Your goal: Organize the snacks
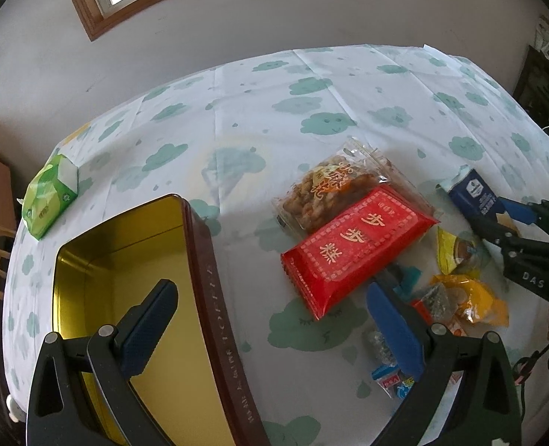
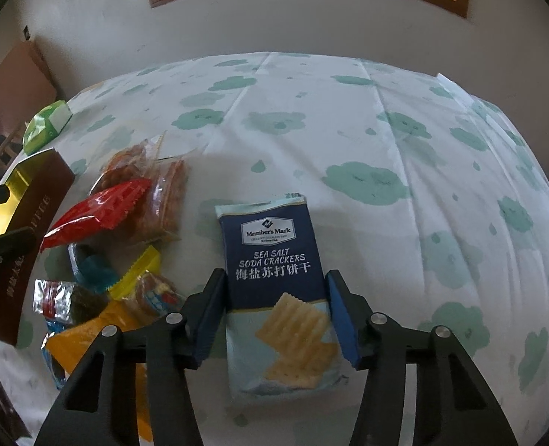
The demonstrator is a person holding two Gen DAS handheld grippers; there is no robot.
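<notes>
A navy pack of sea salt soda crackers (image 2: 274, 252) lies flat on the cloud-print tablecloth (image 2: 386, 130). My right gripper (image 2: 276, 282) has a blue pad against each long edge of the pack and is shut on it; the left wrist view shows the same pack (image 1: 471, 197) and gripper (image 1: 497, 219) at far right. A brown tin with a gold inside (image 1: 200, 260) stands open and empty. My left gripper (image 1: 270, 319) is open and straddles the tin's right wall, one finger over the inside, nothing held. A red snack pack (image 1: 352, 249) rests on a clear bag of fried snacks (image 1: 330, 193).
A pile of several small wrapped snacks (image 1: 460, 297) lies between the red pack and the crackers. A green tissue pack (image 1: 49, 197) sits near the table's far left edge. Wall and window lie behind the table; a cardboard box (image 2: 14, 85) stands left.
</notes>
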